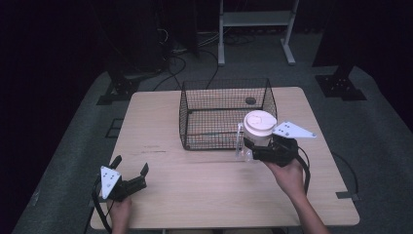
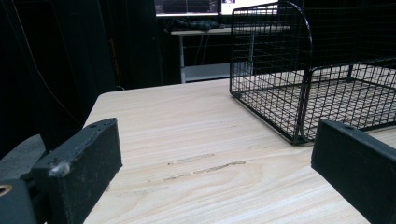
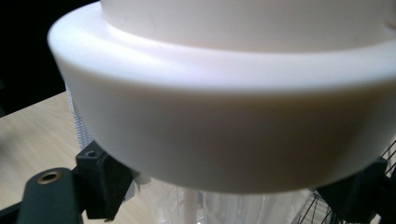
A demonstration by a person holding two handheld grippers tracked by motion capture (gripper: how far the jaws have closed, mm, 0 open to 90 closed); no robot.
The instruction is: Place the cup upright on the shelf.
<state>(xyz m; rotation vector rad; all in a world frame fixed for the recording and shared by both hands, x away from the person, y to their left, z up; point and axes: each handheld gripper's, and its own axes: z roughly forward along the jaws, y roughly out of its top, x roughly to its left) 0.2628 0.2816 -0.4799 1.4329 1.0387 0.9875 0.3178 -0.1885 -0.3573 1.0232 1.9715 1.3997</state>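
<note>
A clear jug with a white lid [image 1: 259,124] and a clear handle [image 1: 239,141] hangs just off the wooden table [image 1: 204,190], by the front right corner of the black wire basket [image 1: 224,114]. My right gripper [image 1: 257,146] is shut on the jug's clear body below the lid. In the right gripper view the white lid [image 3: 233,93] looms very close, with the jaws pressed on the clear body [image 3: 224,205] under it. My left gripper [image 1: 130,167] rests at the table's front left, open, nothing between its jaws. The left gripper view looks across bare wood to the basket [image 2: 303,88].
A small dark round thing [image 1: 250,101] lies on the table behind the basket. A white metal stand [image 1: 255,29] and cables are on the floor beyond the table. Bare wood [image 1: 209,185] stretches between the two grippers.
</note>
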